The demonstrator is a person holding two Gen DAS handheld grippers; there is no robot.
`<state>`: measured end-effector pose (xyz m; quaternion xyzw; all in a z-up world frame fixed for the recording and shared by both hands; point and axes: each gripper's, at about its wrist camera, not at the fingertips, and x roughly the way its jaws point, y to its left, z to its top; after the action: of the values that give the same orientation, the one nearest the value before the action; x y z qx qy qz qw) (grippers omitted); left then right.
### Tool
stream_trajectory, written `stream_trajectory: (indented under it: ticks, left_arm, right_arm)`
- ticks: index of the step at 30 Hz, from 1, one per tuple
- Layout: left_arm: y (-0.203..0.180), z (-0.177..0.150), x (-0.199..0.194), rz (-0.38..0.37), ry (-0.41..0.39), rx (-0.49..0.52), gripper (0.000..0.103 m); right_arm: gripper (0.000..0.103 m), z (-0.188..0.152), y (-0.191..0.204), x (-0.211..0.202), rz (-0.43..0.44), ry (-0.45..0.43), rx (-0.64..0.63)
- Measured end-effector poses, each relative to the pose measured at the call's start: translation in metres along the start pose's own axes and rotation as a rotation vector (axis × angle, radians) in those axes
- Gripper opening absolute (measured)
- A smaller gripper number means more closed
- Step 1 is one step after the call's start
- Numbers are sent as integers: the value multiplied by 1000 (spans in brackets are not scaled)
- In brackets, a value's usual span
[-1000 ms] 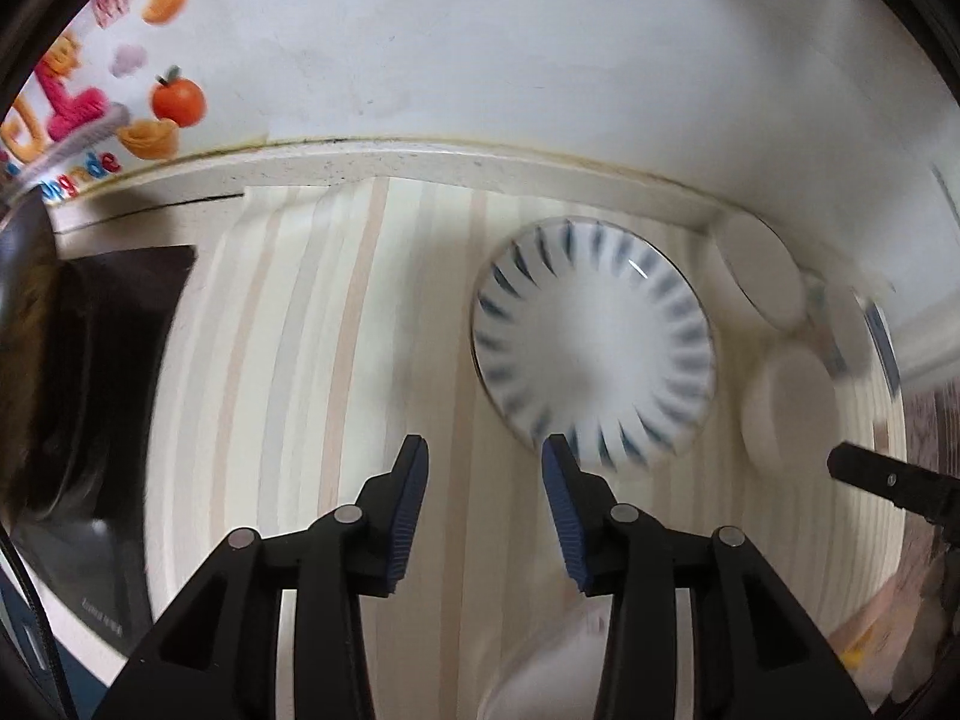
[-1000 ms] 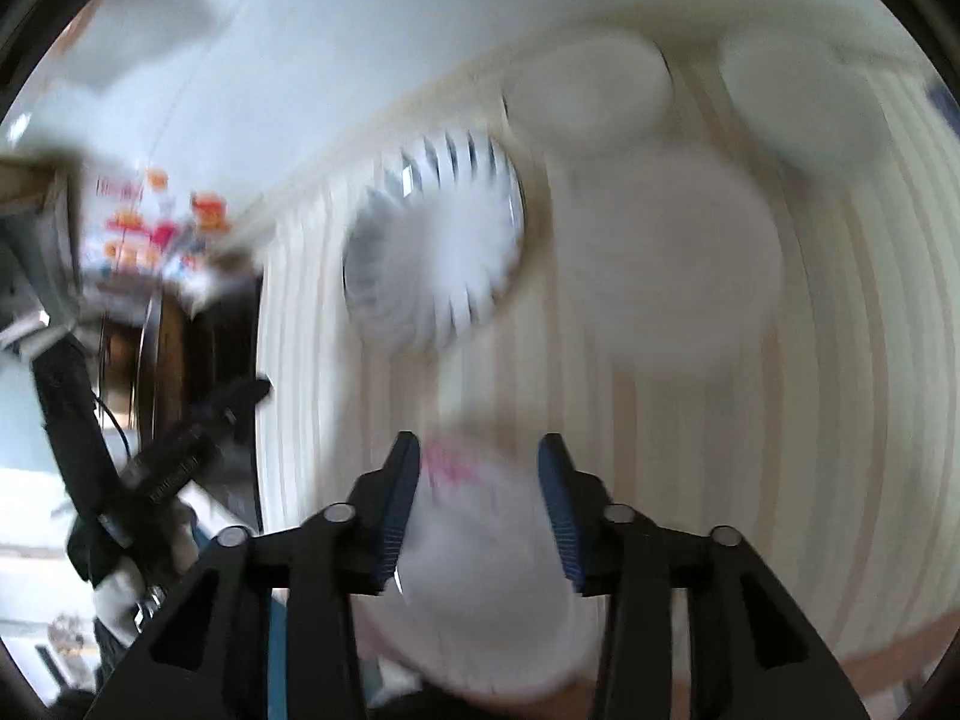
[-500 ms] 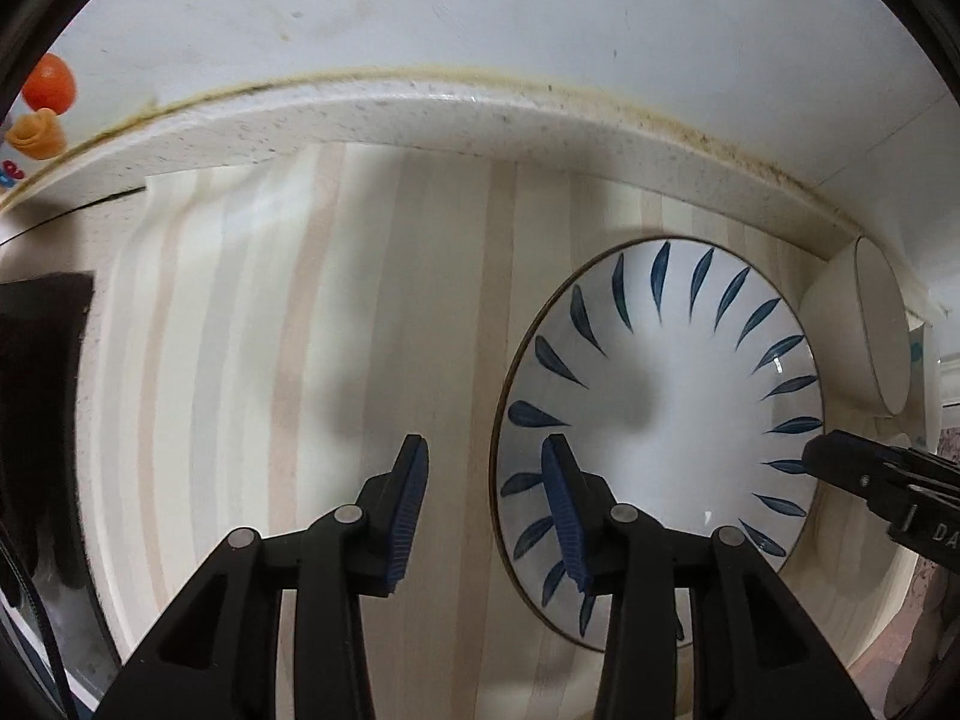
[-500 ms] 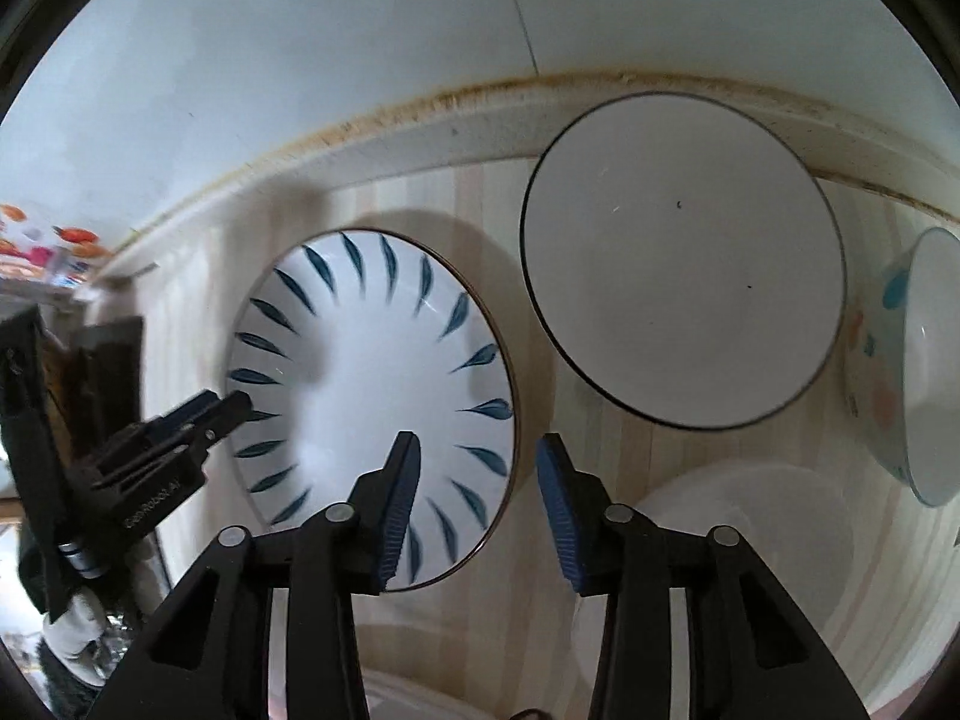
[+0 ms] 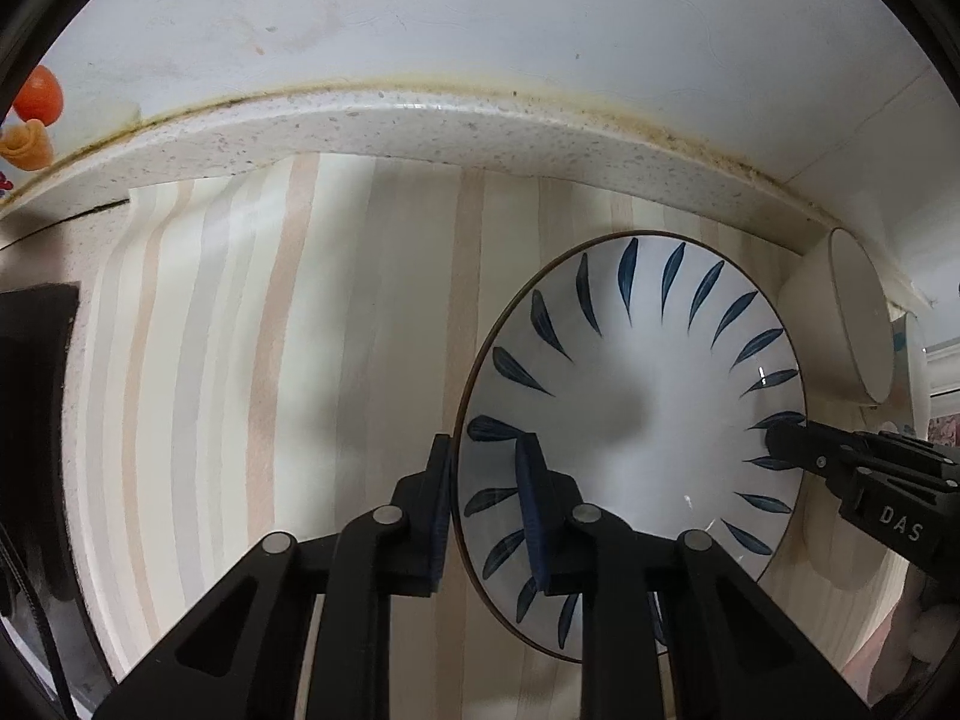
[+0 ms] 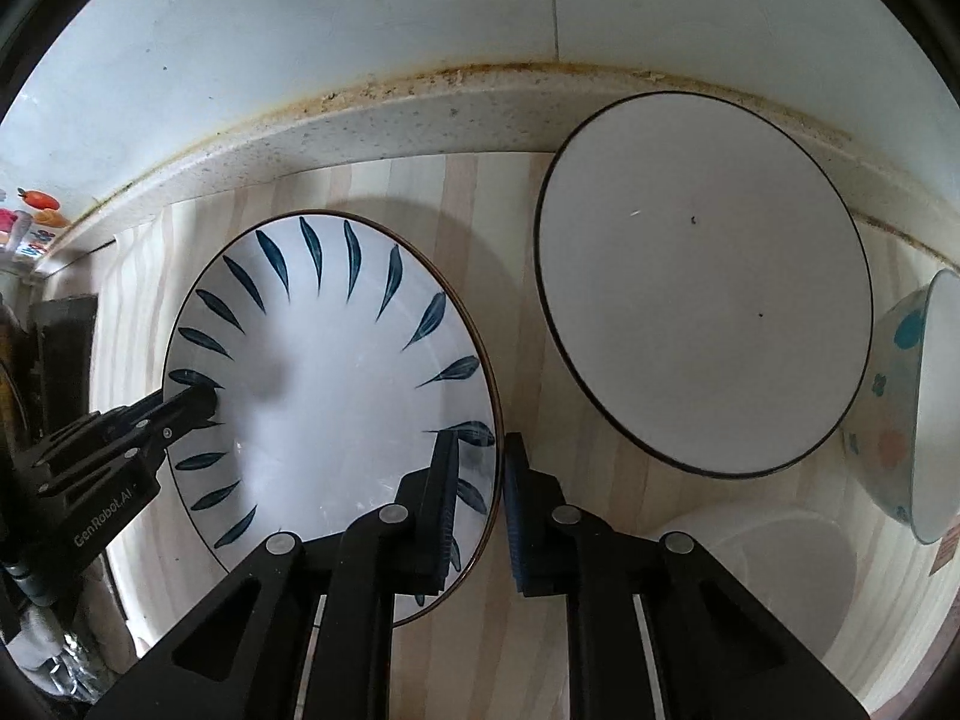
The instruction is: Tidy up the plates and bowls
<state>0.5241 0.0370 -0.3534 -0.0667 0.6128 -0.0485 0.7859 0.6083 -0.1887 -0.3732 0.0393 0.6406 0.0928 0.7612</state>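
Far left, w/ the wall behind: a dark appliance edge [image 5: 36, 420] sits at the left end of the surface [image 5: 240, 360], which carries a pale striped mat.

Left gripper [image 5: 489, 510] points steeply down at the left rim of the blue-leaf plate [image 5: 648, 408]. One finger is outside the rim, the other inside on the plate face; it's clamped on the rim, grasping the plate. The plate lies on the mat near the back edge of the surface, mid-surface, rim just short of the speckled back ledge.

Right gripper [image 6: 480, 498] does the same on the opposite rim of the same plate [image 6: 336, 396]: one finger over the plate face, the other outside on the mat, clenched on the rim. So both grippers hold one plate, one per side.

Right of that, close but apart: a plain white plate w/ dark rim [image 6: 702, 282], against the back ledge. Nearer the front edge, a white bowl [image 6: 780, 564], partly hidden by the right gripper's frame. Far right: a bowl w/ coloured dots [image 6: 912, 414], seen side-on at the picture edge.
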Motion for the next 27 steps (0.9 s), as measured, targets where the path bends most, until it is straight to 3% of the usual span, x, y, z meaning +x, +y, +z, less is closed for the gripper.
stream_trajectory:
  ticks: [6, 14, 21, 27]
  left_arm:
    - [-14, 3, -28, 5, -43, 5, 18]
    - [-17, -42, -78, -14, -113, 11, 18]
    - [-30, -99, -112, -24, -147, 29, 18]
    - [-36, -159, -125, -47, -130, 35, 18]
  right_arm:
    - [16, -7, -4, -23, 28, -9, -1]
    - [16, -36, -2, -68, 74, -29, -33]
    - [16, -98, -1, -100, 90, -27, -69]
    - [16, -162, 4, -103, 104, 0, -56]
